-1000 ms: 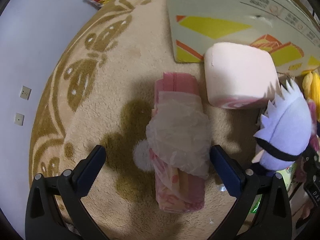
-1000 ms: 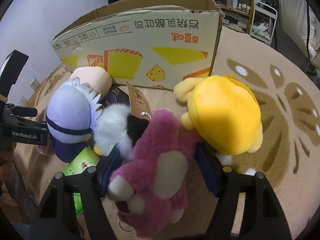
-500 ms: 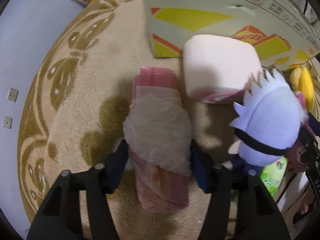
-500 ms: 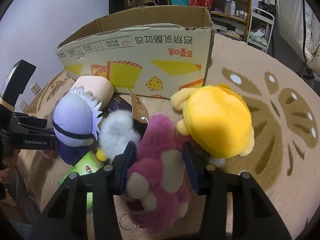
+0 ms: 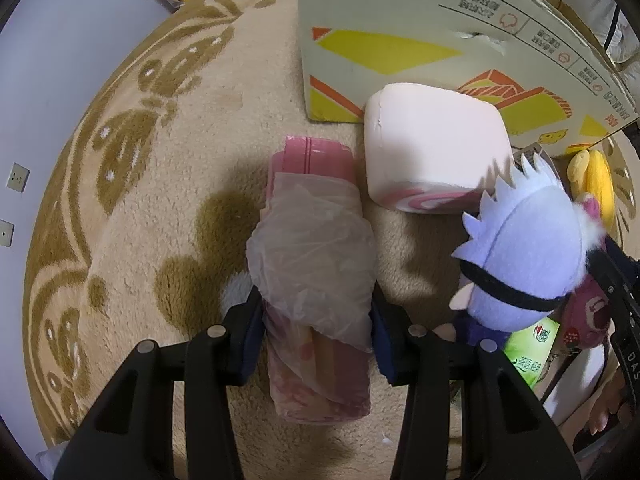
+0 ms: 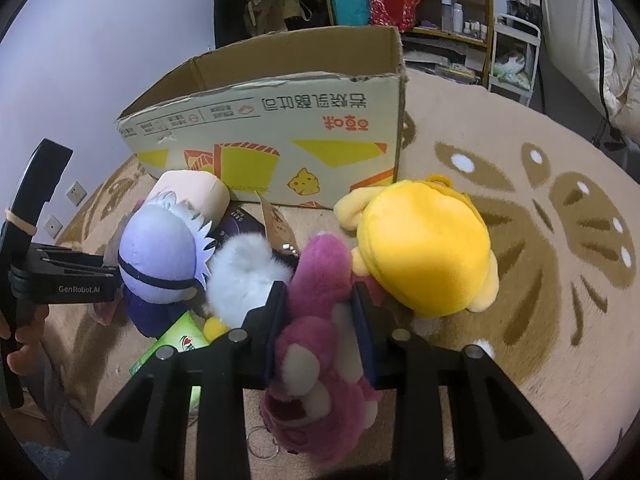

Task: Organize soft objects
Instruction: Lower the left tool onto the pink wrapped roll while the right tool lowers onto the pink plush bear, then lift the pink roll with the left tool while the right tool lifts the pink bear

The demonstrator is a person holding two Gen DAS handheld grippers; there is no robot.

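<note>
Since the earlier frames both sets of jaws have come in from wide apart. Our left gripper (image 5: 316, 340) now pinches the long pink pack wrapped in crinkled clear plastic (image 5: 316, 280), and our right gripper (image 6: 320, 332) squeezes the magenta plush bear (image 6: 320, 344) around its body.

In the left wrist view the pink pack lies at frame centre on the beige patterned carpet (image 5: 160, 200). Its long axis runs straight up the picture, in line with the fingers, which clamp it across its width near its lower end. Beyond its far end, at the upper right, stands the printed cardboard box (image 5: 420, 32), with the pale pink roll-shaped cushion (image 5: 432, 152) just beside the pack.

In the right wrist view the bear sits low at centre, touching the yellow round plush (image 6: 424, 248) to its right and the white fluffy toy (image 6: 244, 276) to its left. The lilac-headed doll with a black band (image 6: 160, 252) lies further left. The box's open top is directly above in the frame, behind the toys. We judge that both loads must rise over its near wall, and that the right hand has the straighter line to it.
</note>
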